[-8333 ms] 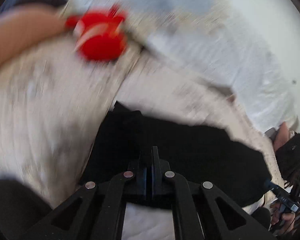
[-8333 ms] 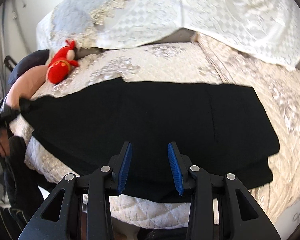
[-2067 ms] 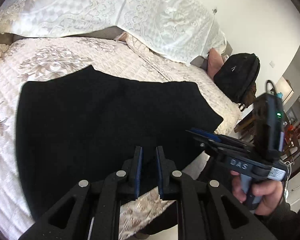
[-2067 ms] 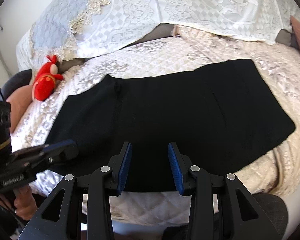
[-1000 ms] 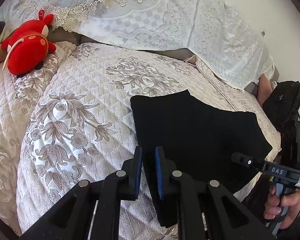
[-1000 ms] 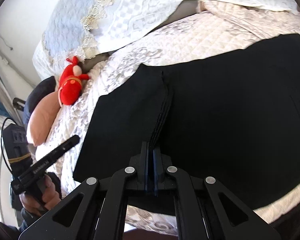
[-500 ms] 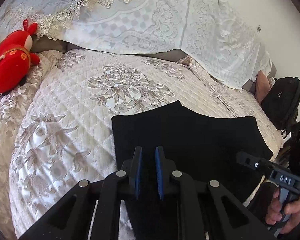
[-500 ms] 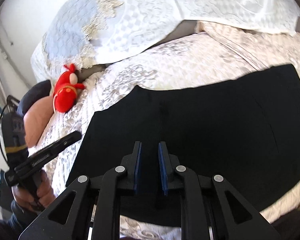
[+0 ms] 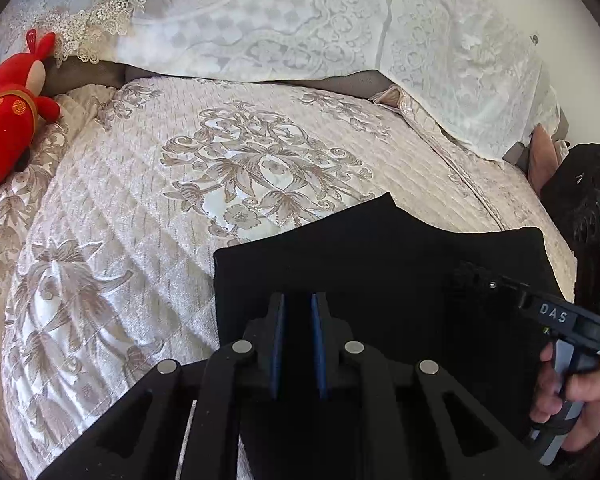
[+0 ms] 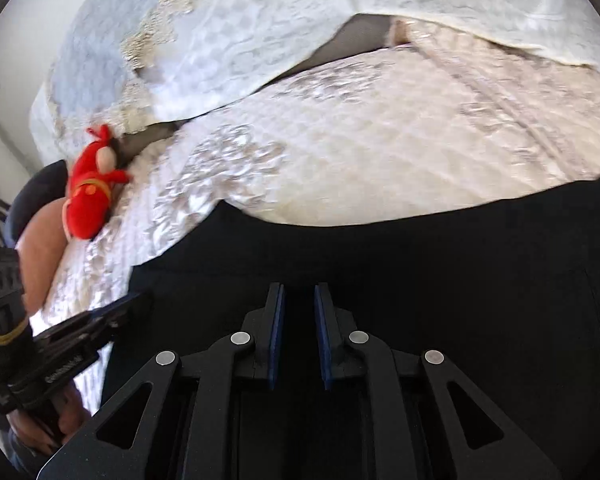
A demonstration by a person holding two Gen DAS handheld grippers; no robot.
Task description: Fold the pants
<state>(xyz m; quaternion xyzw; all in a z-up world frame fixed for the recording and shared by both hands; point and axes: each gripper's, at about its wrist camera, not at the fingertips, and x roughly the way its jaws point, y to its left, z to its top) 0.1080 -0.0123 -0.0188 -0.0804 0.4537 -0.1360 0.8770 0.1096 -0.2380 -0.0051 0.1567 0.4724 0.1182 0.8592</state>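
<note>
Black pants [image 9: 380, 264] are lying folded over near the red plush [image 9: 8, 120], and you're now parting both left gripper [image 9: 299, 320] and right gripper [image 10: 300, 312], releasing after that fold.

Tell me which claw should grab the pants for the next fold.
Probably the left claw: it sits open by the folded pants' free left edge; the right claw hovers mid-fabric.

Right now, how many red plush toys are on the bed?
1. The toy lies at the bed's far left, by the pillows, well away from the pants. The right view shows that same toy. Others could be out of view.
</note>
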